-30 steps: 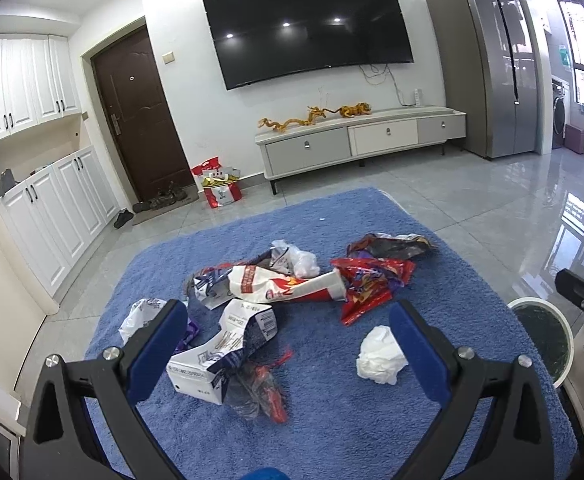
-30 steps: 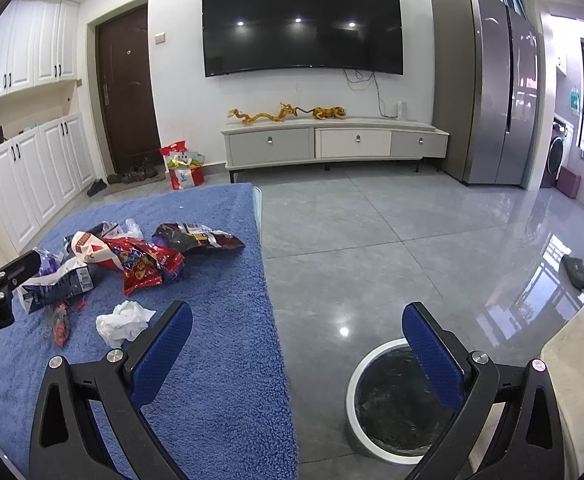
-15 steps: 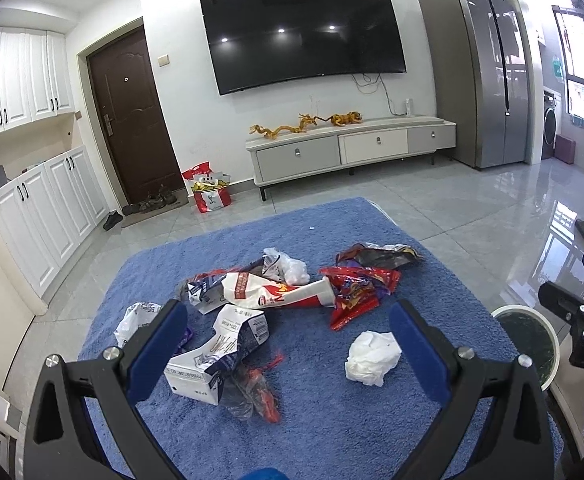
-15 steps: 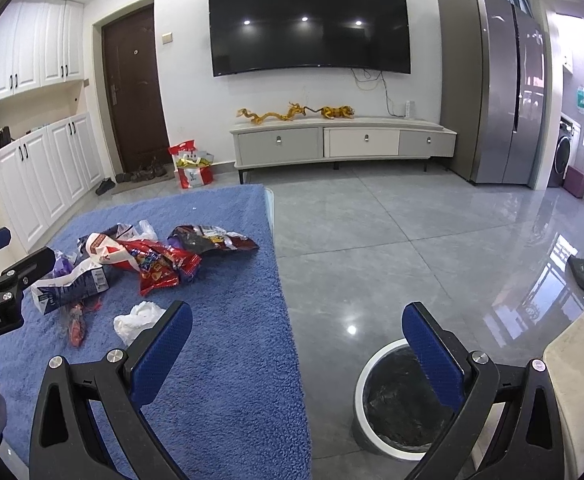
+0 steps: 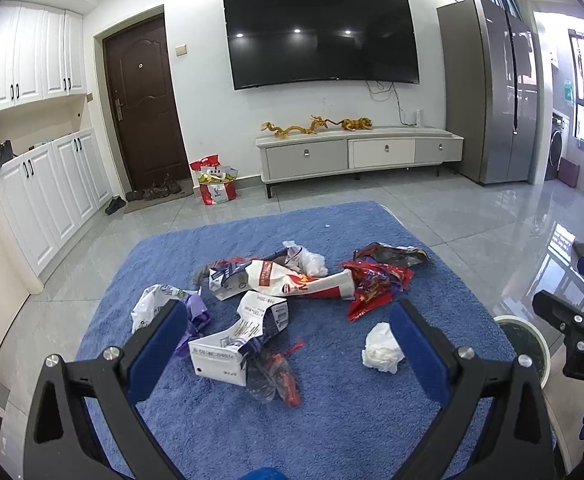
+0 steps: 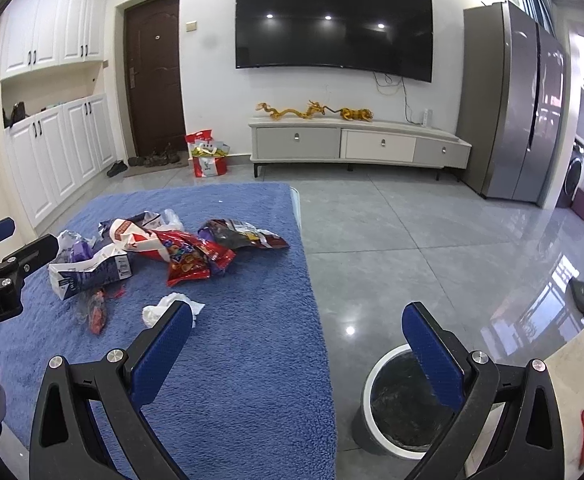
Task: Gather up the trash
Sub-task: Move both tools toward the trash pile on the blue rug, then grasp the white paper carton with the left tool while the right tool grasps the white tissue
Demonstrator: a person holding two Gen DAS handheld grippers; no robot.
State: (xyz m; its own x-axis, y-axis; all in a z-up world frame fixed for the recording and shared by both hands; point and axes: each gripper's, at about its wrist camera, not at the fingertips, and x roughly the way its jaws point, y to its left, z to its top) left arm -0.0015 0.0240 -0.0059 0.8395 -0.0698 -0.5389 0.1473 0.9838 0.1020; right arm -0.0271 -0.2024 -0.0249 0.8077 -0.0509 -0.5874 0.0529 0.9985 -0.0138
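Note:
Trash lies in a heap on a blue cloth-covered table: a crushed white carton, a crumpled white tissue, a red snack bag, a red-and-white paper bag and a dark wrapper. A round white-rimmed bin stands on the floor right of the table. My left gripper is open and empty above the carton and tissue. My right gripper is open and empty over the table's right edge, near the bin.
A white plastic bag and a purple wrapper lie at the heap's left. A clear wrapper with red bits lies near the carton. A TV cabinet, a fridge and white cupboards line the walls.
Both grippers have tilted and shifted slightly; the view has levelled and the trash sits a little closer. Both stay open and empty. The trash has not moved.

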